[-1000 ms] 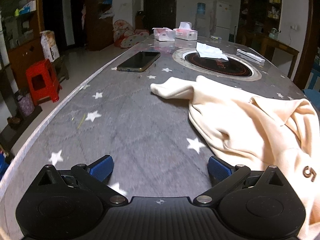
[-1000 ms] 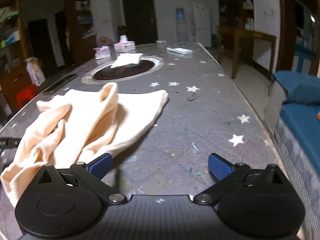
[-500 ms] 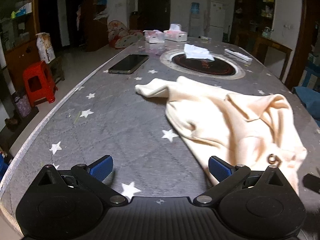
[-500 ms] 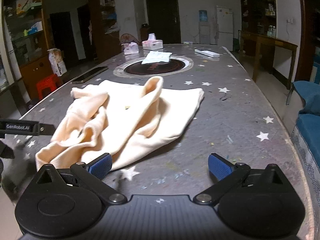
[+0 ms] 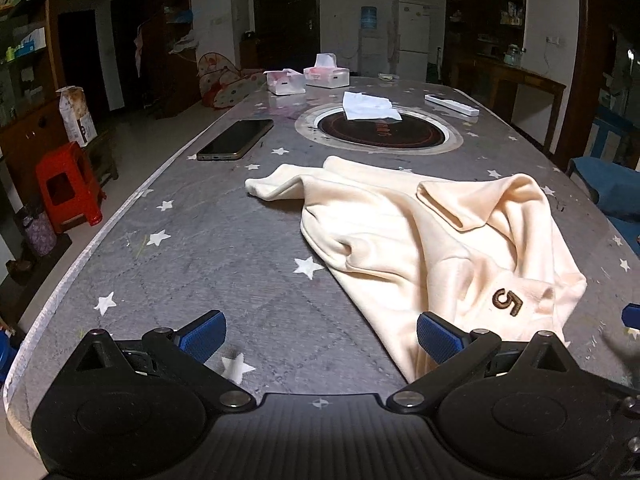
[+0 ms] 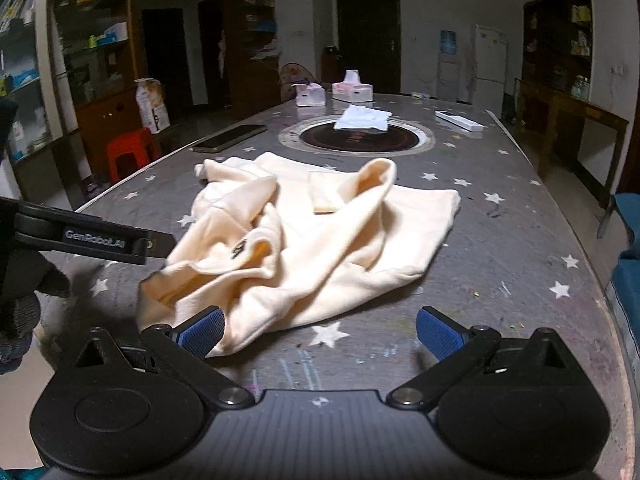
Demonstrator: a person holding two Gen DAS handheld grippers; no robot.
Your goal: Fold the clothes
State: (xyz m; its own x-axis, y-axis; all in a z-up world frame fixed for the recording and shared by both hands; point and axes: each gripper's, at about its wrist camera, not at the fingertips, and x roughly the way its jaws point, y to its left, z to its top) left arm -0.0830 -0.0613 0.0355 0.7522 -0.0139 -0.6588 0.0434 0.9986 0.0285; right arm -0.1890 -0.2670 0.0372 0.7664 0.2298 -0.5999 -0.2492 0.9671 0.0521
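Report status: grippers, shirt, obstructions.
Left gripper and right gripper open, holding nothing. Shirt crumpled on table, unfolded. Phone lies clear of it.

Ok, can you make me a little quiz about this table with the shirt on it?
1. True or false: the cream shirt is neatly folded.
2. What number is stitched on it? A) 5 B) 8 C) 2
3. Fill in: both the left hand-held gripper and the right hand-held gripper are ____ and hold nothing.

Key: 1 false, it lies crumpled on the table. 2 A. 3 open.
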